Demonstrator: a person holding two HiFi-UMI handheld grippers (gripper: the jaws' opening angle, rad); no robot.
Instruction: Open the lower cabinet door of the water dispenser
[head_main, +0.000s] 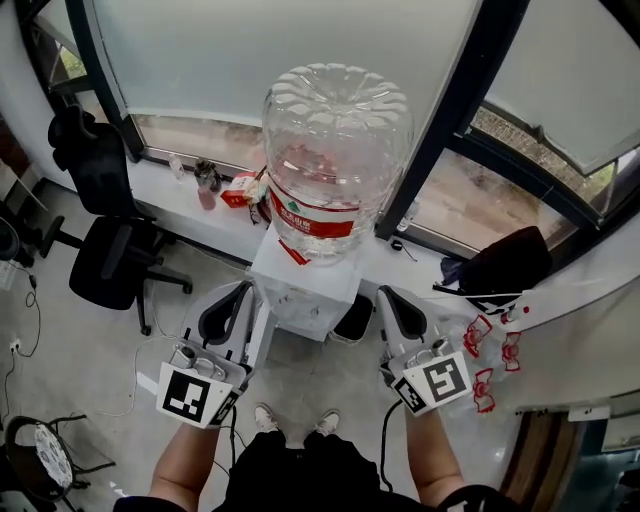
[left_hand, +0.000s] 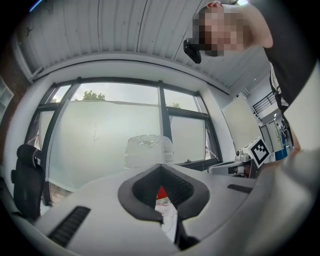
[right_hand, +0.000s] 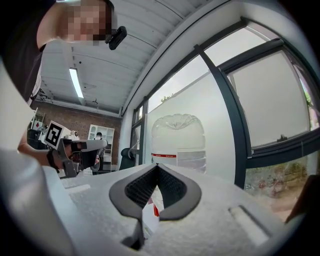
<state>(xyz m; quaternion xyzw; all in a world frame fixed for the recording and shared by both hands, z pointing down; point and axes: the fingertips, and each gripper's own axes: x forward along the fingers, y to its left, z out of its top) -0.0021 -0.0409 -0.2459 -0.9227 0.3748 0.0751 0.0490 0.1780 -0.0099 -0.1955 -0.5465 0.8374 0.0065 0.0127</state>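
The white water dispenser (head_main: 300, 292) stands by the window with a large clear bottle (head_main: 336, 160) on top. Seen steeply from above, its lower cabinet door is hidden under the top. My left gripper (head_main: 243, 292) hangs just left of the dispenser body and my right gripper (head_main: 386, 296) just right of it; neither touches it. Both point level toward the window. In the left gripper view the jaws (left_hand: 161, 166) meet at the tips with nothing held, the bottle (left_hand: 147, 150) beyond them. In the right gripper view the jaws (right_hand: 158, 165) are likewise shut and empty, the bottle (right_hand: 178, 140) ahead.
Two black office chairs (head_main: 110, 250) stand to the left. Small bottles and a red packet (head_main: 208, 185) sit on the windowsill. A black bag (head_main: 505, 262) and red items (head_main: 490, 360) lie to the right. The person's feet (head_main: 295, 420) stand on the floor before the dispenser.
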